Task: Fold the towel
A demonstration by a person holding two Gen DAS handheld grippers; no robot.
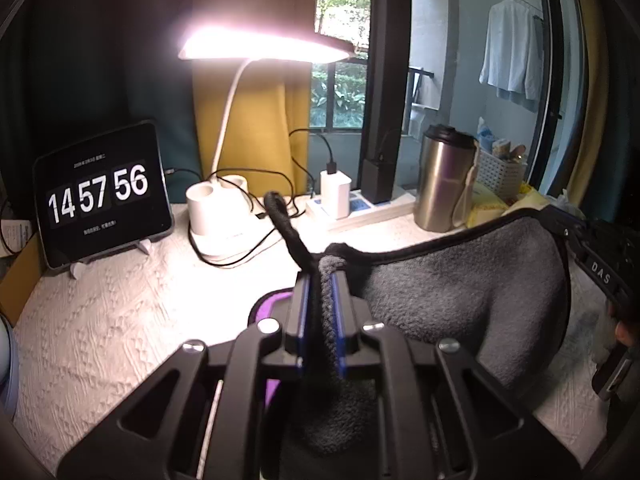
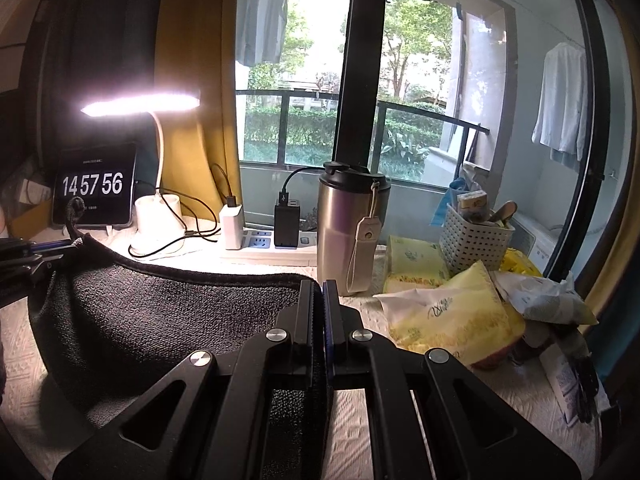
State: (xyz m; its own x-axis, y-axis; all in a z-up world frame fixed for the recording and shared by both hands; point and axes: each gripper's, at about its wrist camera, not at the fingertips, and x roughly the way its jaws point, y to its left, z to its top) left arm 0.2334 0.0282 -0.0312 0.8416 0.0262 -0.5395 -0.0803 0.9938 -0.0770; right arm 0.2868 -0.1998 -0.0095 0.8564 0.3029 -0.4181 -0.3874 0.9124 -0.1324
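Observation:
A dark grey towel with black trim hangs stretched between my two grippers above the white textured tablecloth. My left gripper is shut on one corner, where a black hanging loop sticks up. My right gripper is shut on the other corner of the towel. In the right wrist view the left gripper shows at the far left holding the corner with the loop. In the left wrist view the right gripper shows at the far right. A purple object lies under the towel.
At the back stand a tablet clock, a lit desk lamp on its white base, a power strip with chargers and cables, and a steel tumbler. Tissue packs, a white basket and bags crowd the right side.

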